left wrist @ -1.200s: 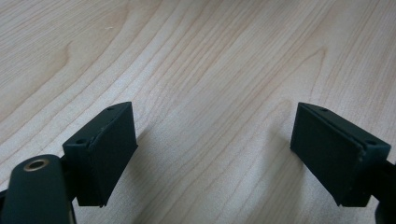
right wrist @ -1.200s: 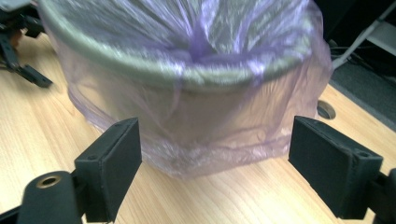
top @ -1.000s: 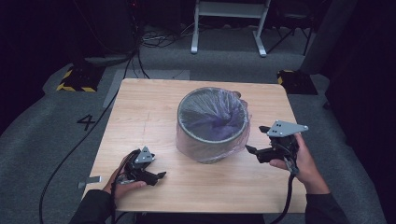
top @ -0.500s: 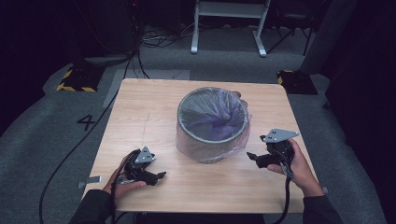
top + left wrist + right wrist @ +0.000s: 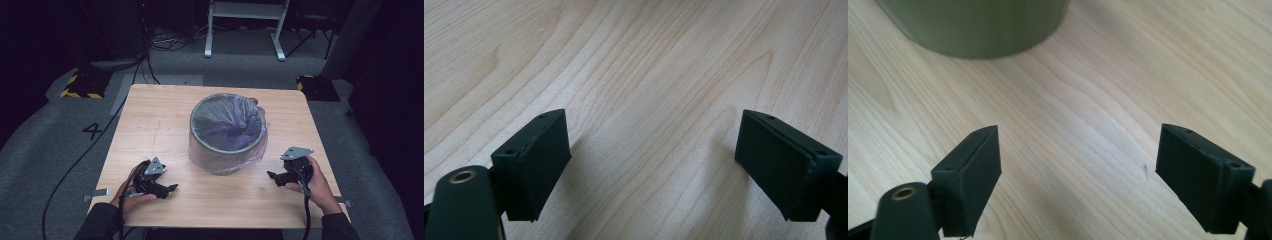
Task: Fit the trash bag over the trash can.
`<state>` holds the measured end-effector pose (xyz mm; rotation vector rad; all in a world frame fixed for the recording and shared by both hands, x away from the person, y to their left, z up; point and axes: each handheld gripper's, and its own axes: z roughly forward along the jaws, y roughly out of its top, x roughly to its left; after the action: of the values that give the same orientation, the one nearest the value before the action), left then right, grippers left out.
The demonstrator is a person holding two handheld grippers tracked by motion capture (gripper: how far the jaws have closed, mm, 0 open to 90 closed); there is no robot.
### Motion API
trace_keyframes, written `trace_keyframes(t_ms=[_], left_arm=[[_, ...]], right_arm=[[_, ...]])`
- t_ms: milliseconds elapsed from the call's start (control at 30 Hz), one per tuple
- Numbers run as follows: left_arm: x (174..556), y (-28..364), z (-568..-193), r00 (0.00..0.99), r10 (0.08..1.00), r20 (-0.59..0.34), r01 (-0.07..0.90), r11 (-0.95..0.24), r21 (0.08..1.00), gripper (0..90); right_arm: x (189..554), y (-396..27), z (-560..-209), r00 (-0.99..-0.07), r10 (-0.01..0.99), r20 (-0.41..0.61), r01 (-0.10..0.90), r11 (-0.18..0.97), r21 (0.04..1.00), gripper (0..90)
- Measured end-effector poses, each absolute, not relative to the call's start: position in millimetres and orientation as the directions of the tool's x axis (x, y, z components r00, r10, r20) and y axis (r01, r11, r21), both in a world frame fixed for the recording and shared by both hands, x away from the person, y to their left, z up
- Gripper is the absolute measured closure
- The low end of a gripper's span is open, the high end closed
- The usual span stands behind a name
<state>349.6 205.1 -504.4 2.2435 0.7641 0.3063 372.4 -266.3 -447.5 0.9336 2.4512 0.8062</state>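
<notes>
A: Standing near the middle of the pale square wooden table (image 5: 150,120), a grey-green round bin lined with a thin clear-purplish plastic bag (image 5: 227,131) is what both hands face. Where do you put the grippers?

B: The left black hand-held gripper (image 5: 170,188) lies low at the near left part of the tabletop, held in the person's left hand (image 5: 131,191). Its jaws point rightward along the table, and the bin is up and to the right of it, apart, with bare wood between.

A: And its jaws?

B: Spread wide. In the left gripper view the gripper (image 5: 651,167) shows two black pads well apart, with nothing but wood grain between them.

A: The other side?

B: The right black hand-held gripper (image 5: 272,176) sits near the right front of the table in the right hand (image 5: 312,182), a grey three-cornered plate on top. Its jaws point left toward the lower wall of the bin, near it but not touching.

A: The right gripper view agrees?

B: Yes. There the gripper (image 5: 1078,172) has its pads held wide apart over bare wood, gripping nothing, and the bin's curved olive-grey base (image 5: 978,25) stands ahead at the upper left, clear of both pads.

A: Anything about the bag?

B: It folds over the rim and hangs loosely down the outside of the bin, bulging a little on the right side. Cables (image 5: 75,165) trail off the table's left over the grey floor, beside a painted number four (image 5: 93,131).
</notes>
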Motion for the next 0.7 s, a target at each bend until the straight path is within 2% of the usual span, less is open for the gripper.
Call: trace_keyframes(t_ms=[567, 700], left_arm=[[349.6, 205.1, -504.4, 0.795, 0.607, -0.010, 0.432, -0.553, 0.712, 13.9], [349.7, 205.0, -504.4, 0.795, 0.606, -0.011, 0.431, -0.554, 0.712, 13.9]], right_arm=[[357.2, -302.1, -489.4, -0.629, 0.773, -0.077, 0.566, 0.524, 0.637, 18.0], [351.1, -312.2, -493.9, -0.607, 0.794, -0.044, 0.570, 0.473, 0.671, 17.7]])
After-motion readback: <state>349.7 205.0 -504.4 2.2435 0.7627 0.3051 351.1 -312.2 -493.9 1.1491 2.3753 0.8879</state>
